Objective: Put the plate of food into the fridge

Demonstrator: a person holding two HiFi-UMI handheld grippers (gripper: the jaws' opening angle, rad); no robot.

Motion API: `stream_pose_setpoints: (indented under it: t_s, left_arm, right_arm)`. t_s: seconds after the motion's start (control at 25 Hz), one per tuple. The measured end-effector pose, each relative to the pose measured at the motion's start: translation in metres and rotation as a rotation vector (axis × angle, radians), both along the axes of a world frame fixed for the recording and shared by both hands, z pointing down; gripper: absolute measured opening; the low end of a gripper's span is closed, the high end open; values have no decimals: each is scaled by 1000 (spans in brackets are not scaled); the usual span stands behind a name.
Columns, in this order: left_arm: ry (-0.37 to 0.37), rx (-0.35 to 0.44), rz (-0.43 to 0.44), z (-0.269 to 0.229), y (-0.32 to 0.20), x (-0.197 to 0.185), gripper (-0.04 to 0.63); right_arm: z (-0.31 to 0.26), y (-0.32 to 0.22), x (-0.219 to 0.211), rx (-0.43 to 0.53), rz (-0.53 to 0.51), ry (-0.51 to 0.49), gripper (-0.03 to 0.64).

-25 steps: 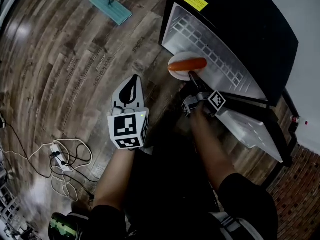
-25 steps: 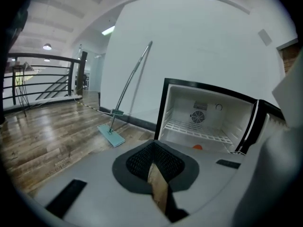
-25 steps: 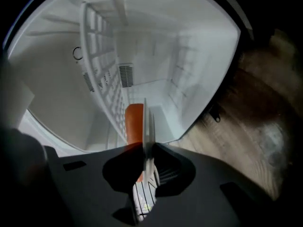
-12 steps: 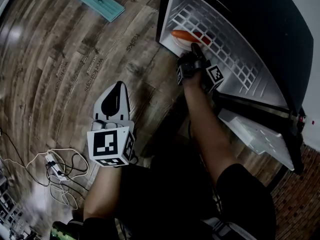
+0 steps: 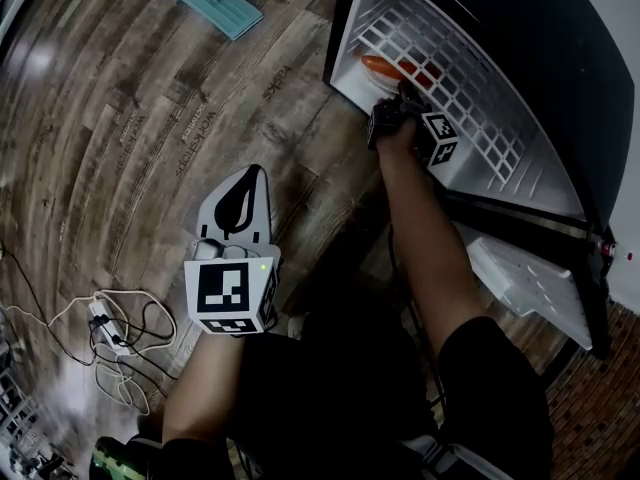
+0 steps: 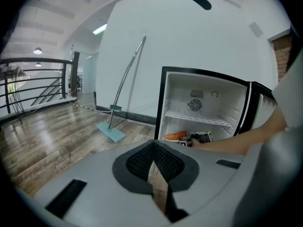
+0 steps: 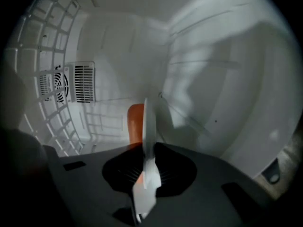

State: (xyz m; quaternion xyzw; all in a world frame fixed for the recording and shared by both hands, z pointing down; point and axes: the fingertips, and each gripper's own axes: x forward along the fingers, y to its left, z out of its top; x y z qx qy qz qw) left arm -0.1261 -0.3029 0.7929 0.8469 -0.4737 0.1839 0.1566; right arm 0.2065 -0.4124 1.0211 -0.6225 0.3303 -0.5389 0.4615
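The white plate (image 5: 372,76) carries a long orange piece of food (image 5: 384,67). It sits just inside the bottom of the open white fridge (image 5: 470,118). My right gripper (image 5: 400,95) is shut on the plate's near rim. In the right gripper view the plate (image 7: 148,131) stands edge-on between the jaws of the right gripper (image 7: 146,174), with the orange food (image 7: 135,123) on its left side and the fridge's back wall behind. My left gripper (image 5: 243,183) hangs over the wooden floor, shut and holding nothing. In the left gripper view it (image 6: 155,167) points at the fridge (image 6: 203,103).
The fridge door (image 5: 525,273) stands open at the right, with a brick wall behind it. A teal flat mop (image 5: 216,4) lies on the floor at the far left of the fridge. A power strip with cables (image 5: 110,318) lies at the near left.
My right gripper has carried the plate from in front of the fridge into its bottom compartment. The left gripper has stayed low over the floor.
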Motion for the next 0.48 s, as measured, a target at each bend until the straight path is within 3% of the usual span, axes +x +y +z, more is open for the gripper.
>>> stream_pose_setpoints:
  t_s: [0.16, 0.2, 0.32, 0.48]
  left_arm:
    - [21, -10, -4, -3, -2, -1, 0]
    - [26, -8, -7, -4, -3, -1, 0]
    - [29, -4, -4, -6, -4, 3, 0]
    - [34, -16, 22, -5, -3, 12, 0]
  right_arm:
    - [-11, -5, -5, -22, -67, 52, 71]
    - [-18, -9, -6, -16, -94, 88, 99]
    - [-28, -14, -13, -41, -201, 230, 229]
    - [-21, -10, -24, -113, -359, 468, 268]
